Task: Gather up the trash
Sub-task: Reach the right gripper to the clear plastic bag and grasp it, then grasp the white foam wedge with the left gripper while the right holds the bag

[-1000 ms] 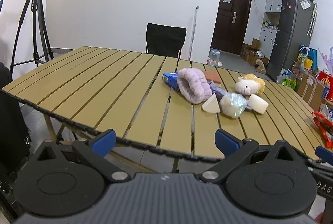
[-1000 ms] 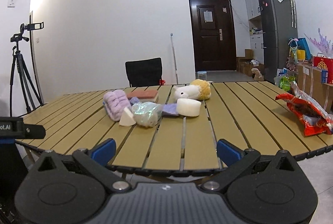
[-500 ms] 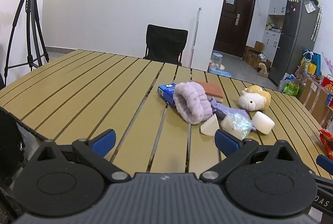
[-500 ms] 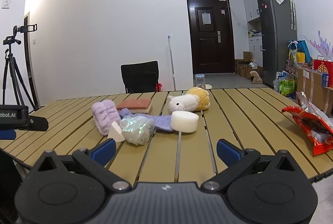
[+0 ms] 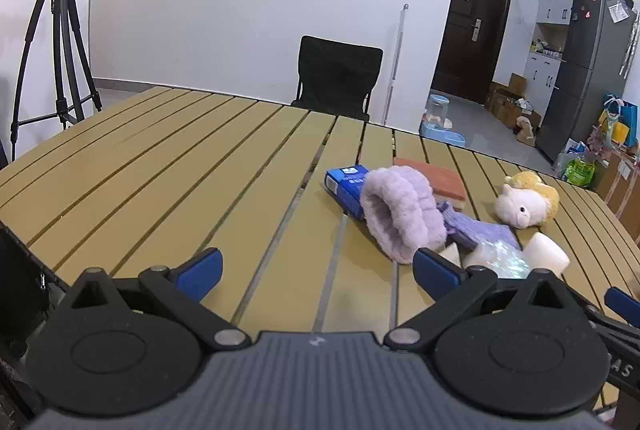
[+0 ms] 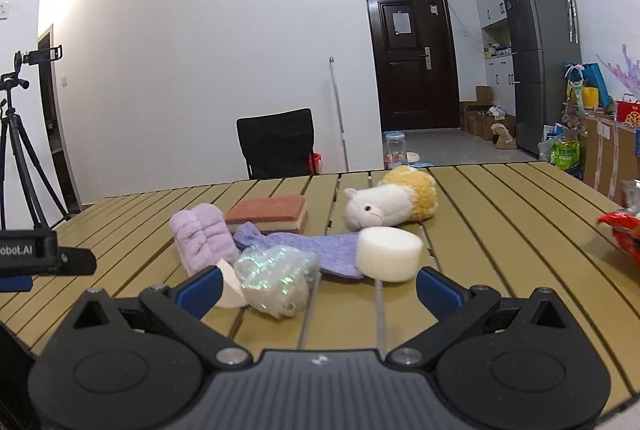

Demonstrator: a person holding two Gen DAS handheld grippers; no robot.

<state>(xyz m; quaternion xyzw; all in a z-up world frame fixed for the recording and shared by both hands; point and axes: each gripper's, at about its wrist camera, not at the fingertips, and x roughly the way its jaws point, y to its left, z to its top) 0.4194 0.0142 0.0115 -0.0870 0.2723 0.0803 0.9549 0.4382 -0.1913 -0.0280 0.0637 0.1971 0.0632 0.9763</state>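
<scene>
Both my tongs, left [image 5: 316,266] and right [image 6: 318,288], wide, holding nothing. Clutter pile [image 6: 276,278] untouched on surface [image 5: 160,166]; nothing collected, judging so.

One plush toy [image 6: 390,204]; one sponge [image 6: 267,213]; one blue box [image 5: 347,186]; perhaps two foam pieces [image 6: 389,258].

A slatted tan worktop [image 6: 500,214] carries a plush toy [image 6: 390,204], with a sponge [image 6: 268,214] left of it and a red wrapper [image 6: 622,234] far right.
</scene>
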